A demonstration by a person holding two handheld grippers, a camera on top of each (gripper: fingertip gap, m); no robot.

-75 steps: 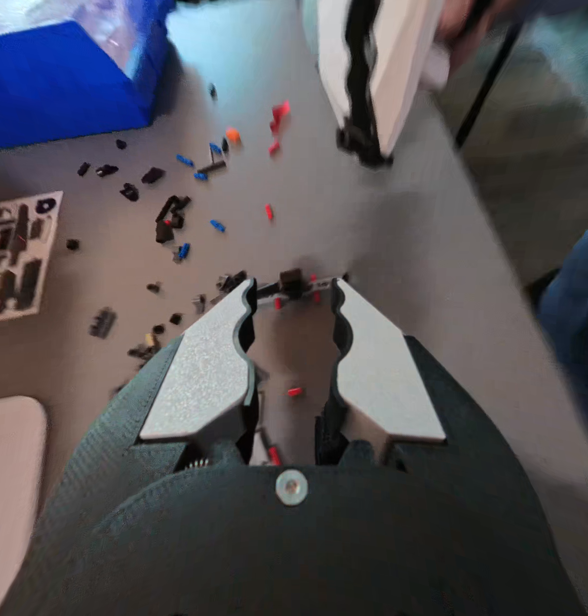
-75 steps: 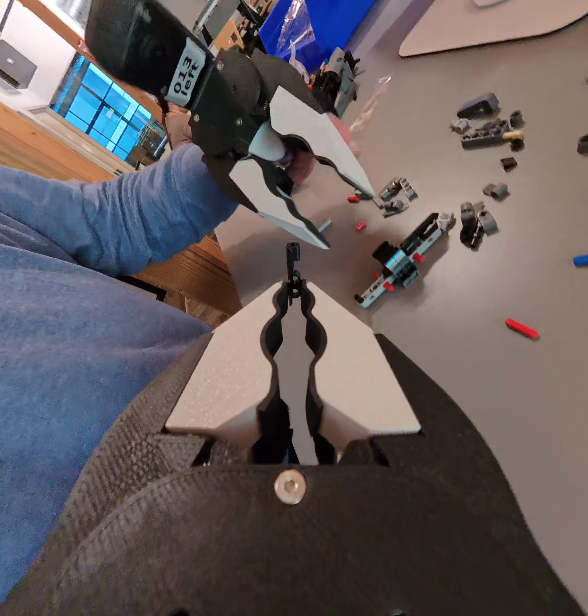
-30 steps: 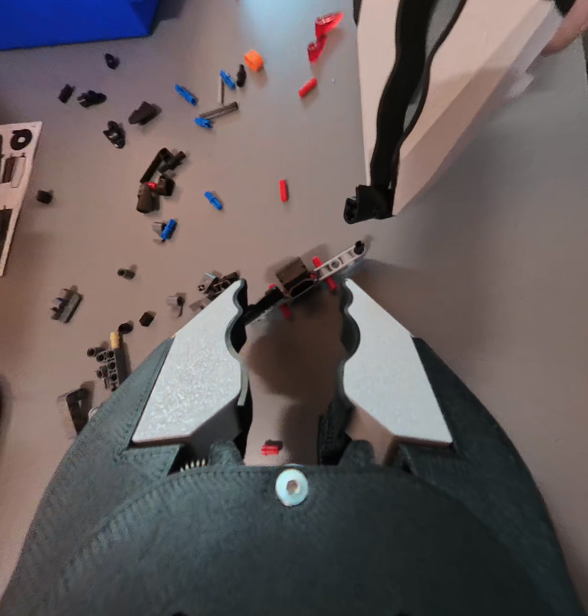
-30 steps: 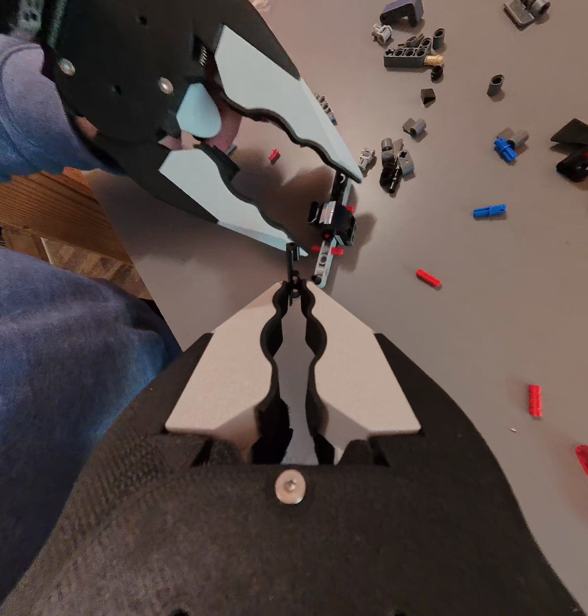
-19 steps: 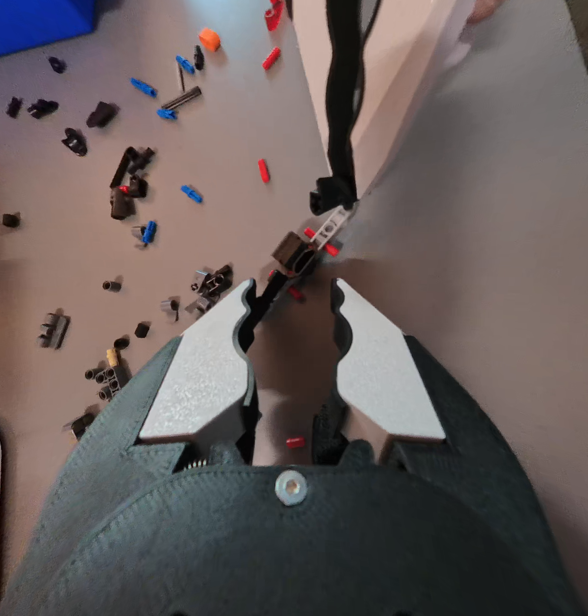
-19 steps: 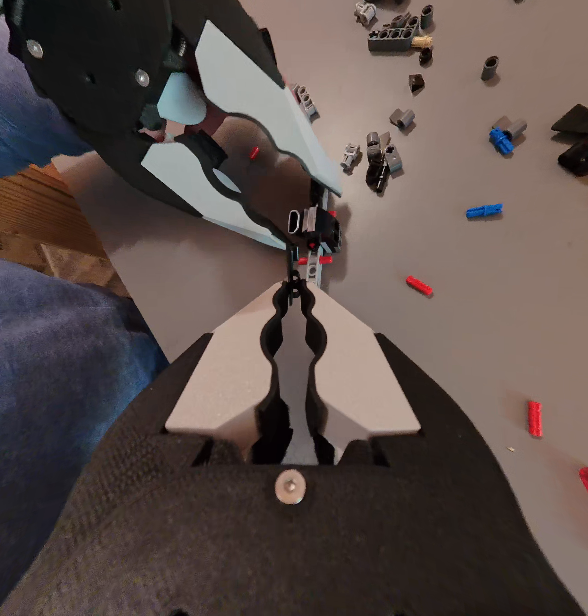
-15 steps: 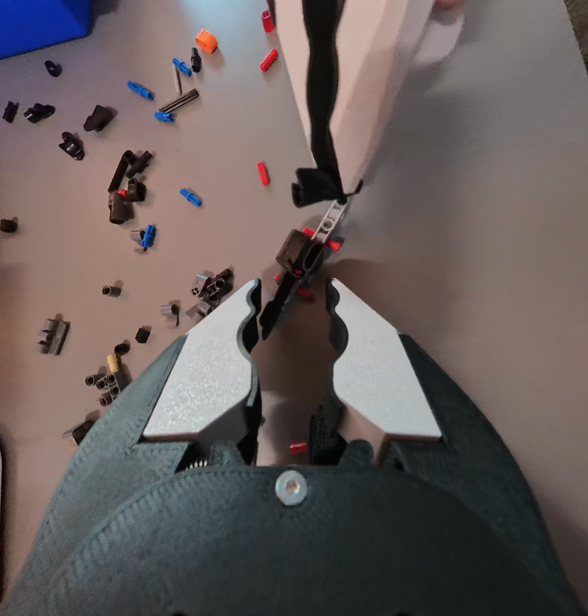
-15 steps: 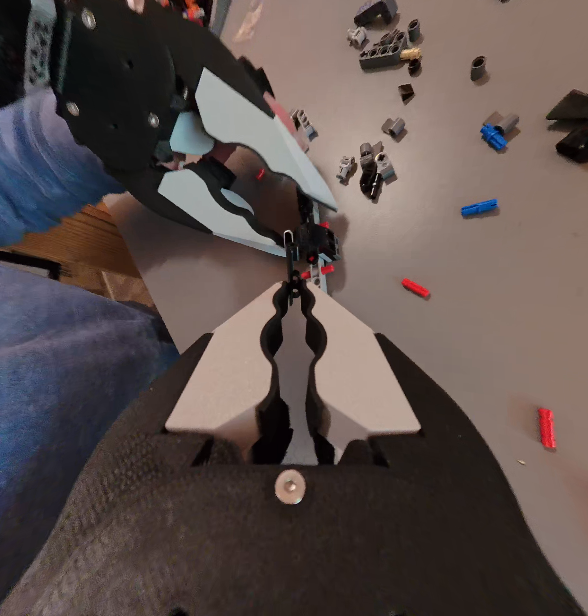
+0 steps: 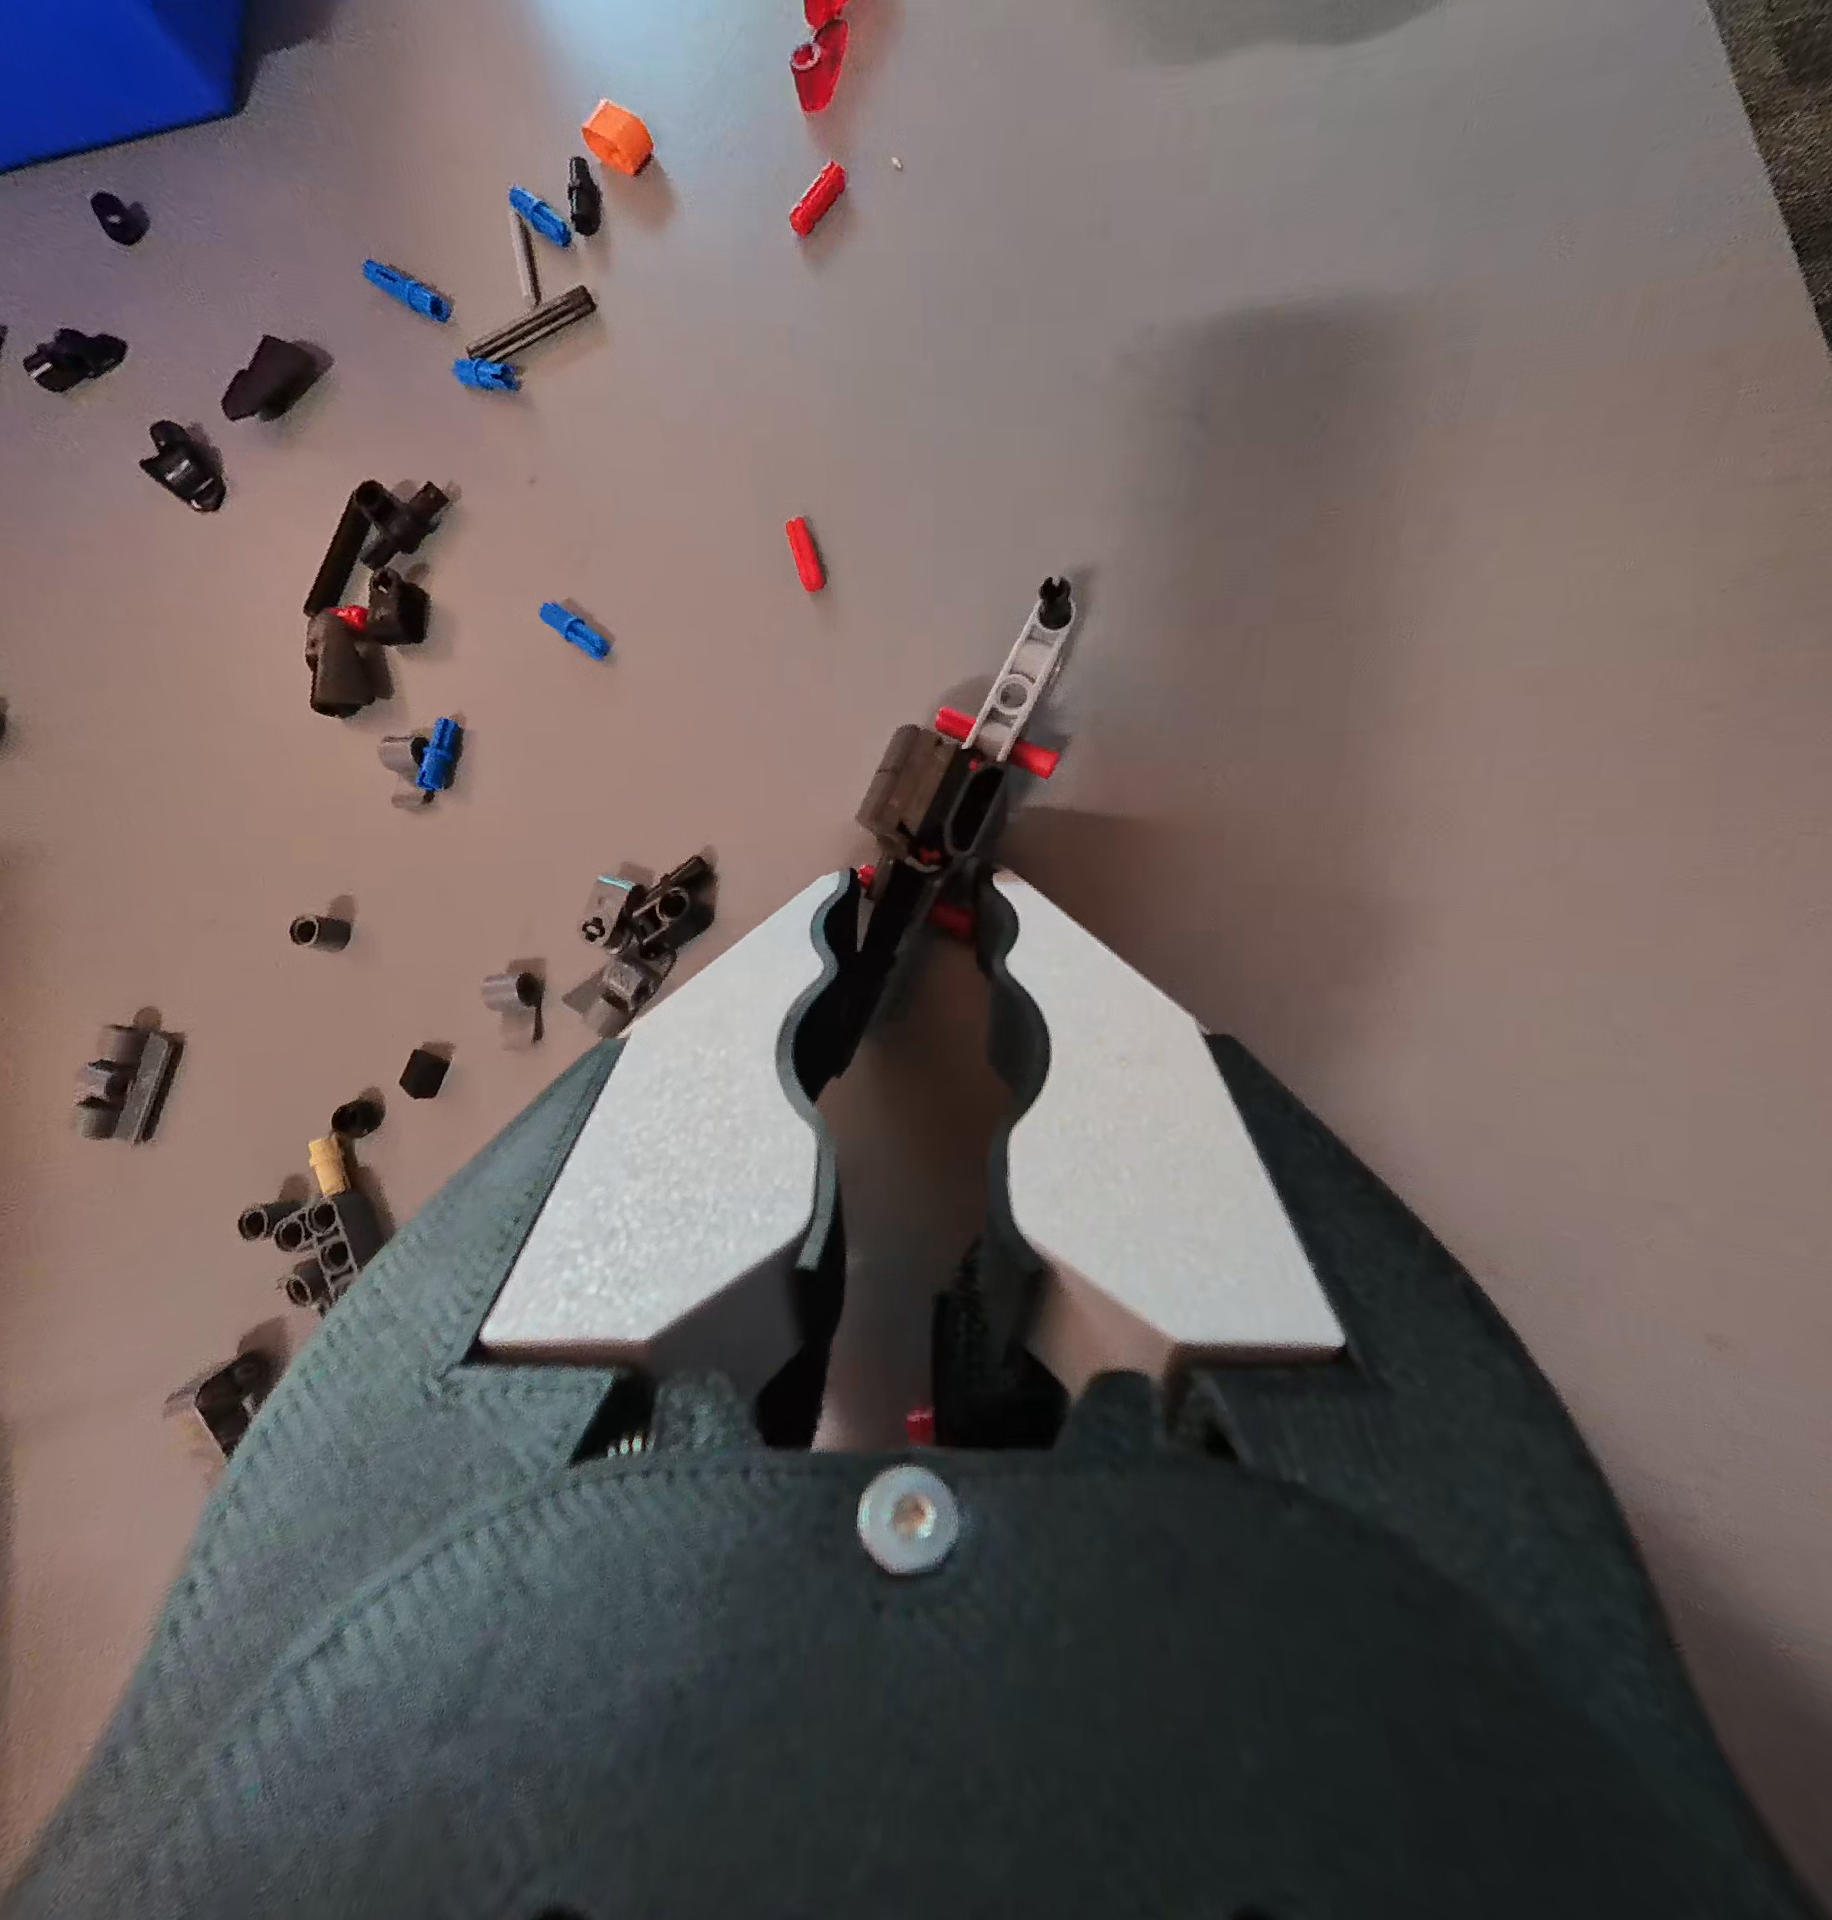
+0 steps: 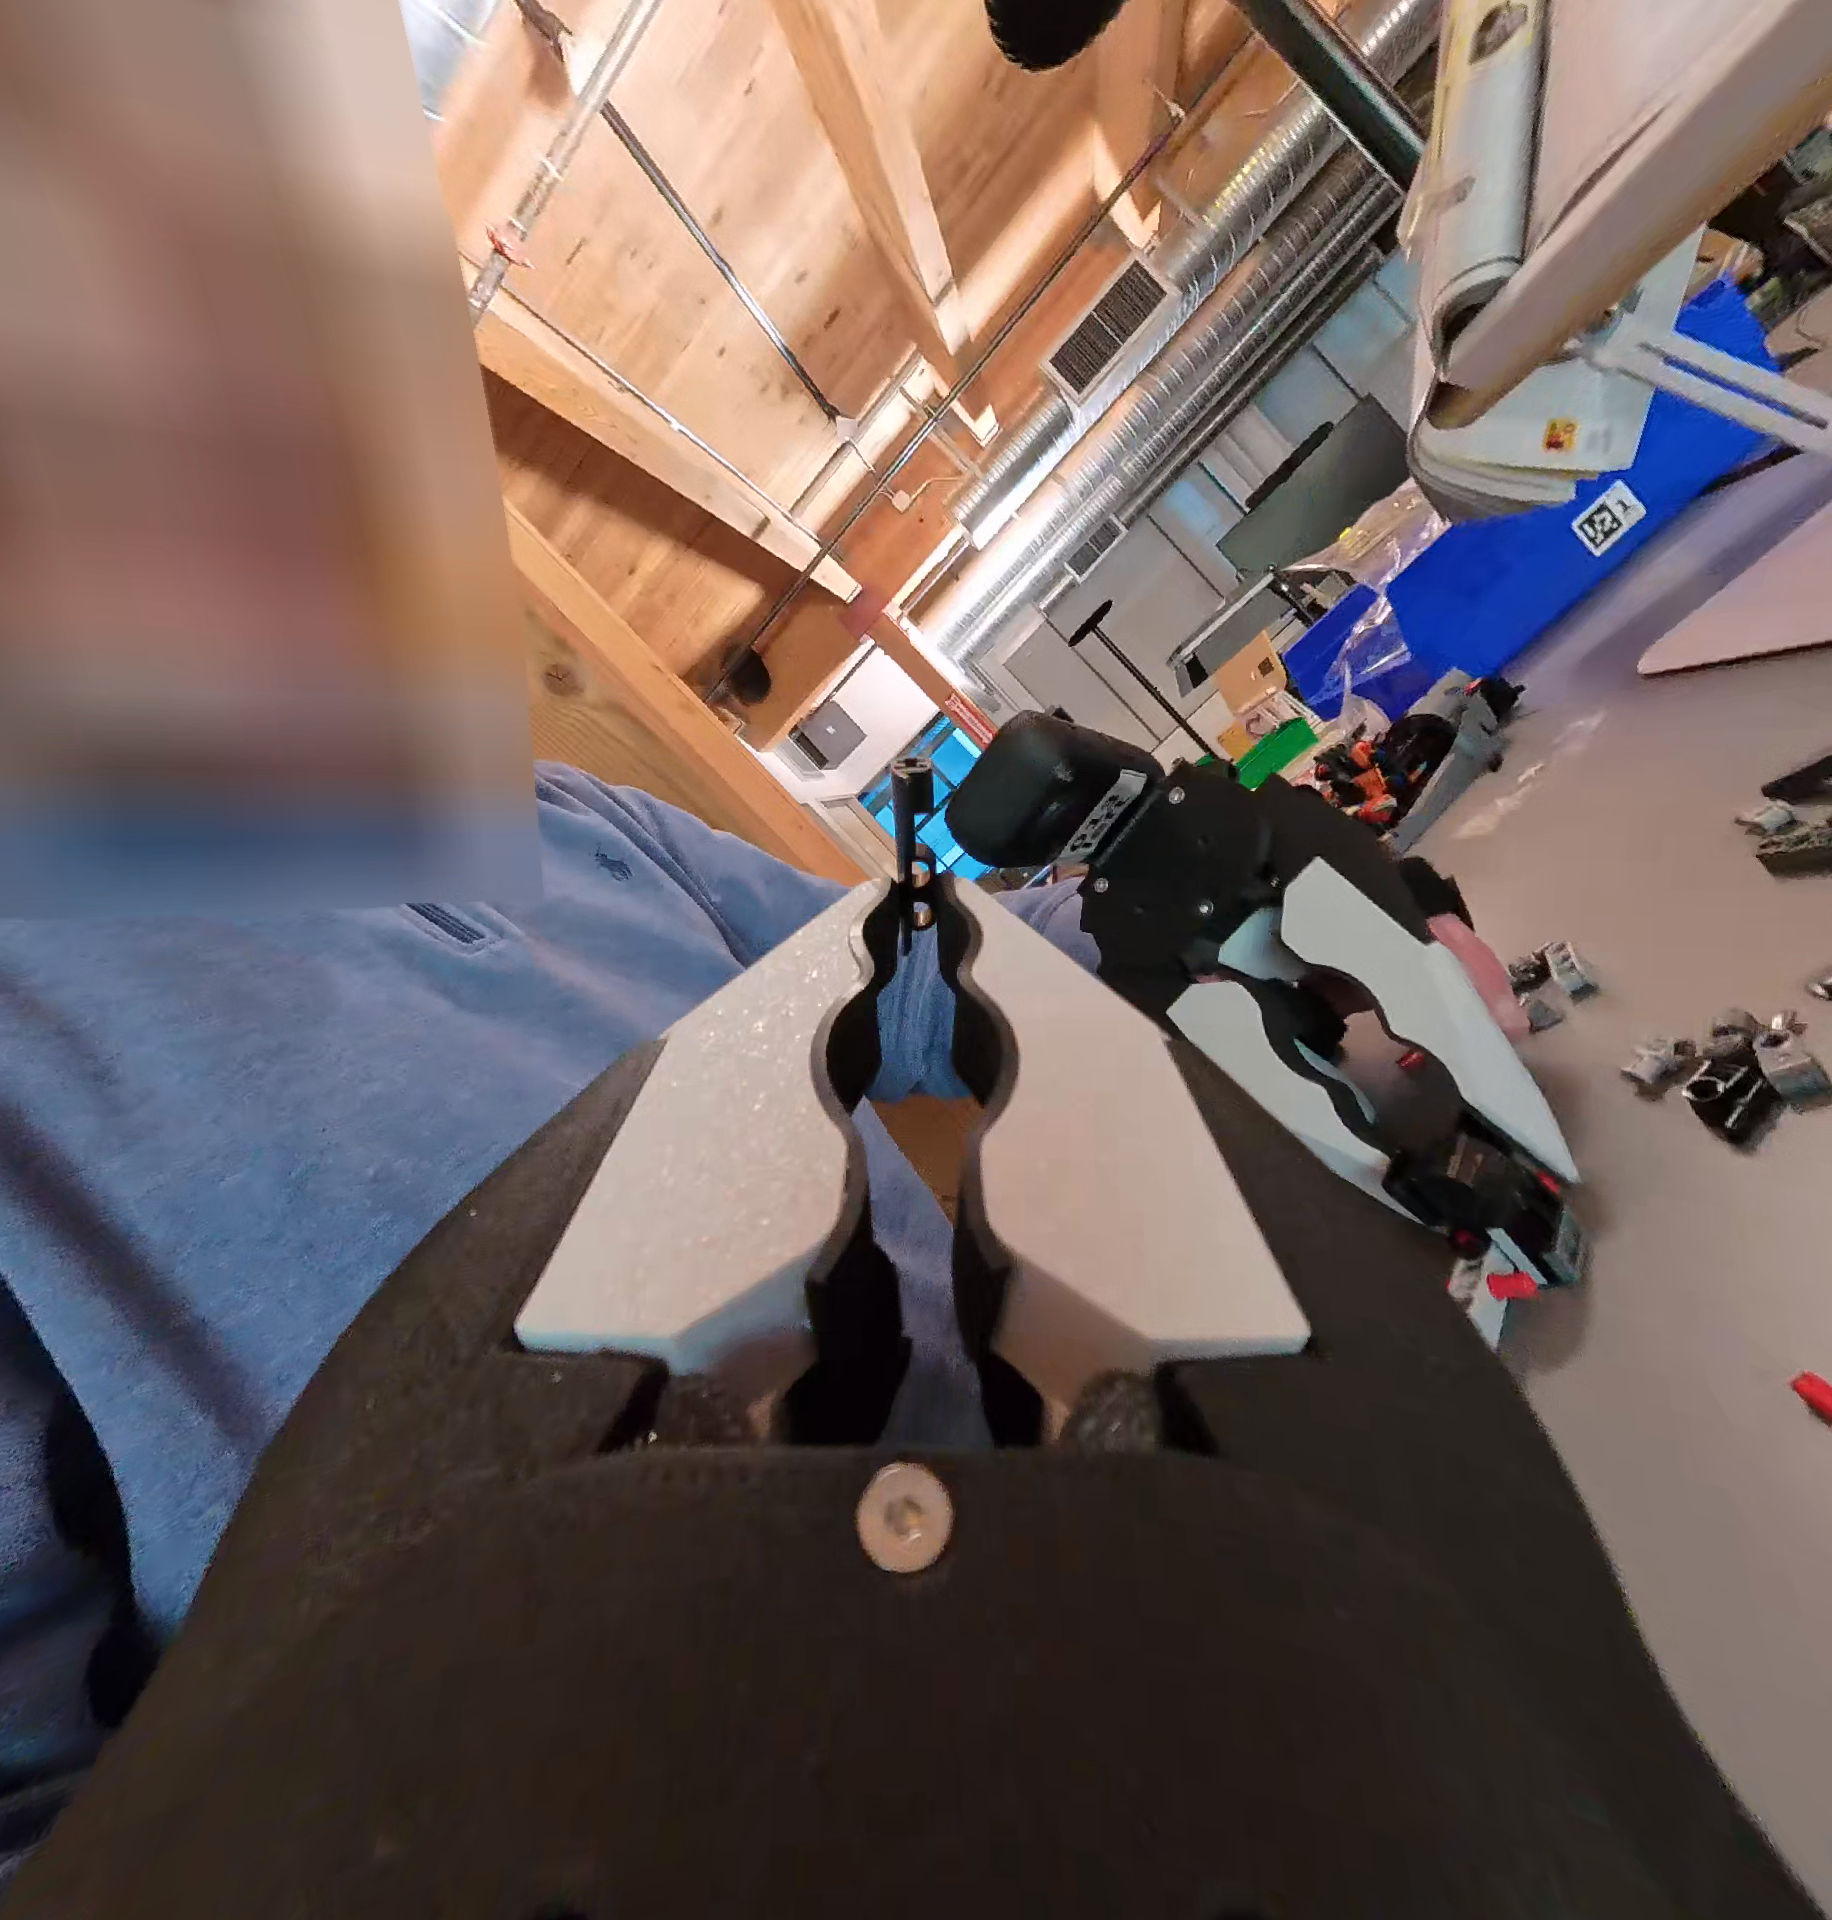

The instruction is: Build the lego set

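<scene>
A small lego assembly (image 9: 938, 795) lies on the grey table (image 9: 1359, 727): a black block on a dark beam, a light grey beam and red pins. My left gripper (image 9: 920, 881) is shut on its near end. The assembly also shows in the right wrist view (image 10: 1504, 1195), between the left gripper's (image 10: 1494, 1195) fingers. My right gripper (image 10: 917, 896) is shut on a thin black pin piece (image 10: 909, 821). It is raised off the table and points at a person's blue top. It does not show in the left wrist view.
Loose pieces lie left of the assembly: blue pins (image 9: 574, 629), a red pin (image 9: 805, 554), an orange ring (image 9: 616, 135), black and grey connectors (image 9: 647, 920). A blue box (image 9: 60, 83) is at the far left. The table edge (image 9: 1816, 260) runs along the right. About 15 cm separates my left fingertips from my right.
My right gripper has lifted away from the assembly's far end and turned toward the person, still holding the black piece. My left gripper's jaws have narrowed onto the assembly.
</scene>
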